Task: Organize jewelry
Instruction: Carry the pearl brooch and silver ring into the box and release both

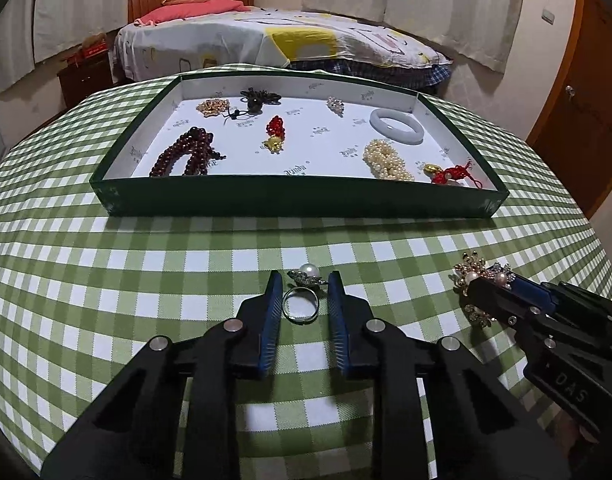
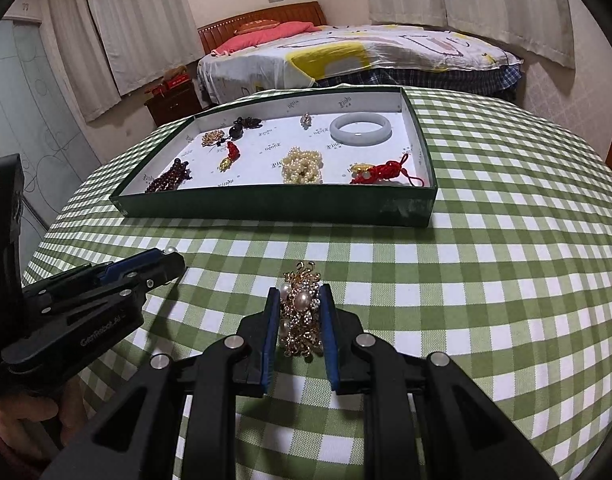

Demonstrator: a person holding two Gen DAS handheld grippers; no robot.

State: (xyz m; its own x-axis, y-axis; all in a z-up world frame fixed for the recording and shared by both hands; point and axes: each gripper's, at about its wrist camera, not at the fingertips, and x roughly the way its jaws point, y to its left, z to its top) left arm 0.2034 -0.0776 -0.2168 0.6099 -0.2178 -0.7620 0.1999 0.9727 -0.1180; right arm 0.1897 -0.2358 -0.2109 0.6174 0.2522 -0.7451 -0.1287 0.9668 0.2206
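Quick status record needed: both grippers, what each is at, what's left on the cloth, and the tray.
left gripper: open, fingers either side of the pearl ring lying on the cloth
right gripper: fingers against the gold pearl brooch; firm grip cannot be told
left on tablecloth: ring, brooch
tray: green, holds bangle, pearl strands, dark red beads, red knotted charms

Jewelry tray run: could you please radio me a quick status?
Left claw open around pearl ring. Right claw closed on gold brooch. Tray ahead, path clear.
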